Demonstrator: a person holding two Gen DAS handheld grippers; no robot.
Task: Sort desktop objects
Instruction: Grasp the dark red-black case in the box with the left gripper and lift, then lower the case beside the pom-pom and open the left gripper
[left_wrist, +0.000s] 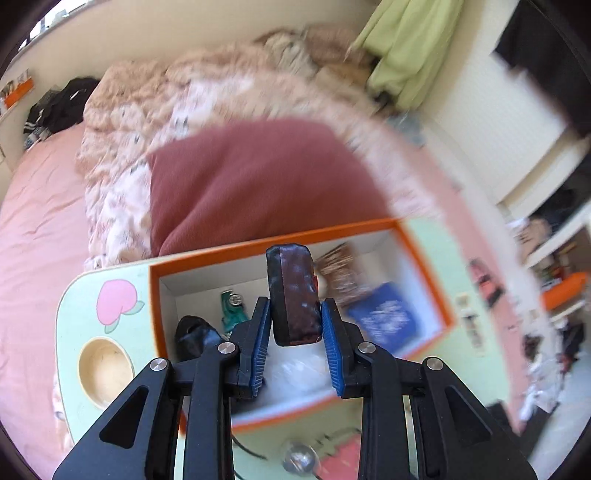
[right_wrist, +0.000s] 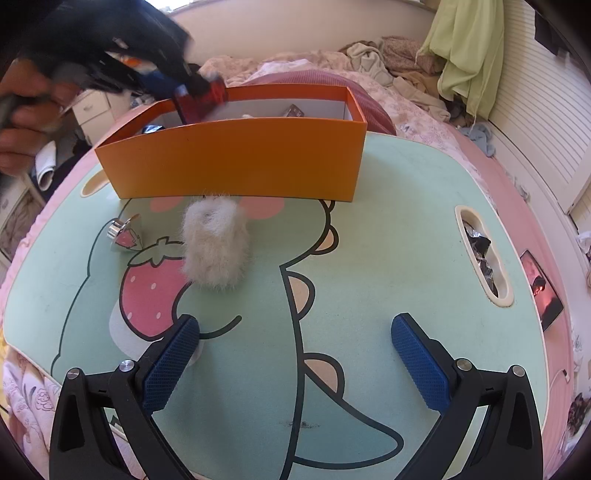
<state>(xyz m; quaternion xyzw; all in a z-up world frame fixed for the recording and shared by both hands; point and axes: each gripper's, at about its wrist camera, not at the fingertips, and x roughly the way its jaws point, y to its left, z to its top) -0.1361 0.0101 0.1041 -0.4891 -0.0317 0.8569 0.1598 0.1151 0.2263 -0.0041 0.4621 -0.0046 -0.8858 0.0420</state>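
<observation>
Blue pads (left_wrist: 260, 332) of the left gripper (left_wrist: 294, 326) clamp a dark block (left_wrist: 293, 295) above the orange box (left_wrist: 424, 240); lower before releasing, while the right gripper (right_wrist: 295, 354) gapes wide.

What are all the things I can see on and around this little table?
Box: one, orange outside, white inside, at the table's far edge.
Dark block: one, blackish red, held above the box.
Things in the box: a teal item, a blue packet, a black lump, a brown item; blurred.
Fluffy object: one, cream, in front of the box.
Shiny metal piece: one, silver, left of the fluffy object.
Table: one, pale green with a cartoon print, on a pink bed.
Pillow: one, dark red, behind the box.
Left gripper: black with blue pads, shut on the dark block.
Right gripper: same colours, open, empty.
</observation>
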